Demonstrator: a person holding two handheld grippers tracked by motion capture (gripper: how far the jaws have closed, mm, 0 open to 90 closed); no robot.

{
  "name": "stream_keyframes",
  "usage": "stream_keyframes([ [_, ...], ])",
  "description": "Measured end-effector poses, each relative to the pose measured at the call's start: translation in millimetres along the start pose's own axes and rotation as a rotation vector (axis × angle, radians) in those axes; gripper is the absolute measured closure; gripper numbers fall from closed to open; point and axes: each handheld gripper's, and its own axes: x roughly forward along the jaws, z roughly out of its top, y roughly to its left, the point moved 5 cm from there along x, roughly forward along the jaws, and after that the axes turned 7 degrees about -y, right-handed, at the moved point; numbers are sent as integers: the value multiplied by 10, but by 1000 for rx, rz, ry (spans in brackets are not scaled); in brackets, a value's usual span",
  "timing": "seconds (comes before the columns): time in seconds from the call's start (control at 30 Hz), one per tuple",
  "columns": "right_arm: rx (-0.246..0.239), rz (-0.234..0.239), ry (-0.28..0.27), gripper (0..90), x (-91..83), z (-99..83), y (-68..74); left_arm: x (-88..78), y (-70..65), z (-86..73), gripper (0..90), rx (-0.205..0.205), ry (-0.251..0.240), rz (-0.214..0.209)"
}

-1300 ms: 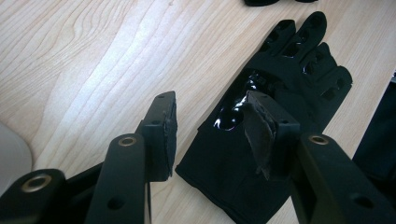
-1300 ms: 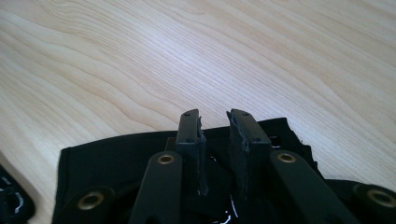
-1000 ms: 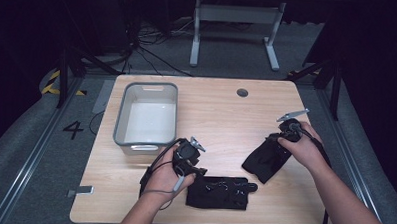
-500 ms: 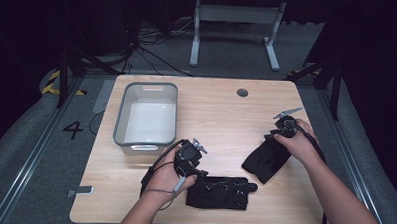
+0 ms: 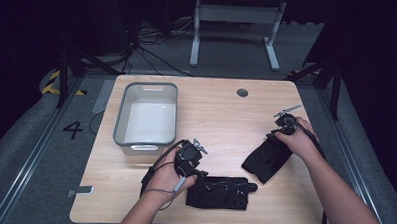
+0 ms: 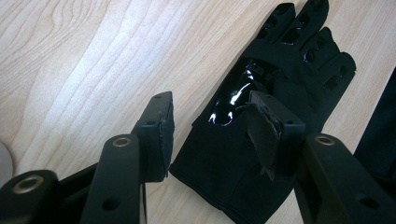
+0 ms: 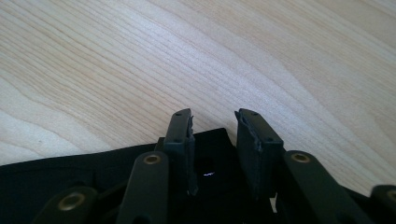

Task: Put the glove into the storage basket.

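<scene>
While the grey bin (image 5: 146, 116) sits empty beyond the left gripper (image 6: 212, 135), its spread jaws straddle one black glove (image 6: 275, 84)'s cuff; the right gripper (image 7: 214, 140), having just narrowed, stands parted over the other glove (image 5: 266, 159) on the counter (image 5: 221, 118).

The wooden table (image 5: 216, 112) carries a grey bin (image 5: 146, 115) and two black gloves (image 5: 217, 192) (image 5: 266, 160).

**Two black gloves on the desk**

The left gripper (image 5: 197, 171) hovers with its fingers at the cuff end of one glove (image 5: 217, 192). The right gripper (image 5: 280, 135) meets the other glove (image 5: 266, 160). A grey bin (image 5: 146, 114) stands beyond the left fingers.
</scene>
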Motion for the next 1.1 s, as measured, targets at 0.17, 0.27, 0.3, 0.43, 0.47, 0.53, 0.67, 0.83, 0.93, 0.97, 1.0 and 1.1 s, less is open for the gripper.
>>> stream_keyframes([
  [0.17,22,37,4,786,9,0,2,16,-3,-2,520,3,5,-1],
  [0.27,-8,35,9,847,11,12,38,15,-13,3,520,4,2,-2],
  [0.3,-13,27,12,852,9,14,48,15,-16,3,520,2,0,-4],
  [0.43,-30,-3,10,859,1,25,77,20,-8,8,520,1,-3,-6],
  [0.47,-31,-1,7,860,-14,25,78,22,-10,11,520,1,-3,-7],
  [0.53,-21,6,-18,861,-71,42,85,34,-14,20,520,2,-5,-10],
  [0.67,-6,29,-81,863,-259,103,109,59,-21,42,520,4,-3,-13],
  [0.83,-22,27,-140,864,-507,160,136,84,-62,95,520,16,-12,-24],
  [0.93,-18,27,-164,864,-604,174,154,101,-77,118,520,21,-12,-28],
  [0.97,-17,36,-194,864,-698,194,177,125,-89,140,520,28,-12,-32],
  [1.0,-18,36,-208,864,-747,205,190,125,-89,140,520,28,-12,-32],
  [1.1,-29,47,-249,865,-897,252,244,155,-109,176,520,40,-12,-42],
])
